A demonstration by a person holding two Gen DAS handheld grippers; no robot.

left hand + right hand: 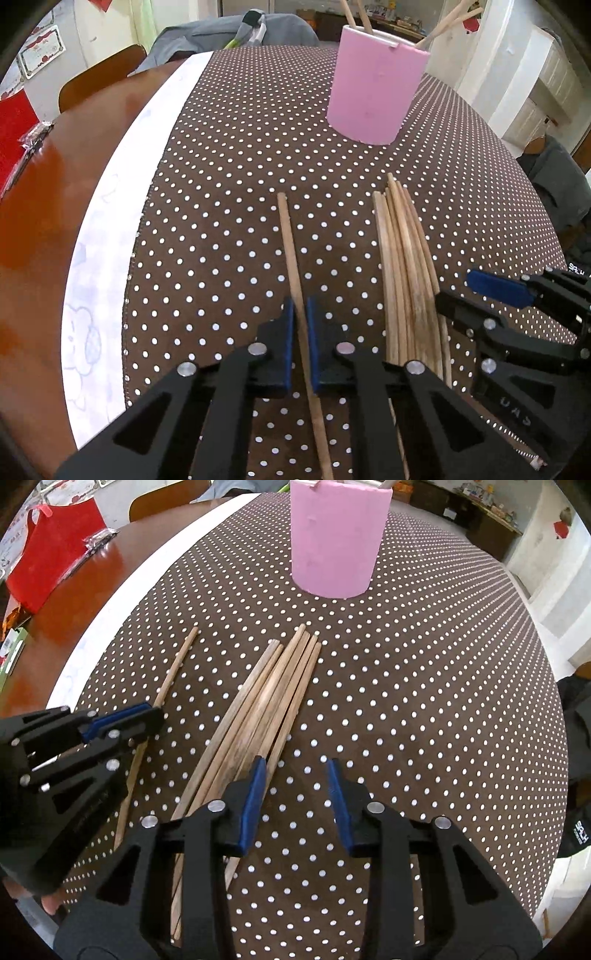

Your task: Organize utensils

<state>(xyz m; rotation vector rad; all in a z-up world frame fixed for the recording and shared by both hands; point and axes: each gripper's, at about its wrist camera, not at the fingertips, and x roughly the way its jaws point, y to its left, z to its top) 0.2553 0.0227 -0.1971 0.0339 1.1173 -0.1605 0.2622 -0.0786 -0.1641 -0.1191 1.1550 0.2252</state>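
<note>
A lone wooden chopstick (pixel 288 236) lies on the brown dotted cloth, and my left gripper (pixel 300 301) is shut on its middle, blue pads pressing both sides. From the right wrist view the same left gripper (pixel 147 716) pinches that chopstick (pixel 177 664). To its right lies a bundle of several chopsticks (pixel 402 251) (pixel 273 690). My right gripper (pixel 295 762) stands open just right of the bundle; its left finger overlaps the bundle's edge and only cloth shows between the pads. It also shows from the left wrist as the right gripper (pixel 469 291). A pink holder (pixel 376 88) (pixel 336 539) stands behind, with chopsticks (pixel 364 14) in it.
The dotted cloth (pixel 240 147) has a white border (pixel 122 184) and covers a glossy brown table (pixel 55 184). A red bag (pixel 51 554) sits at the table's left. A wooden chair (pixel 99 74) and a grey garment (pixel 207 37) are beyond the far edge.
</note>
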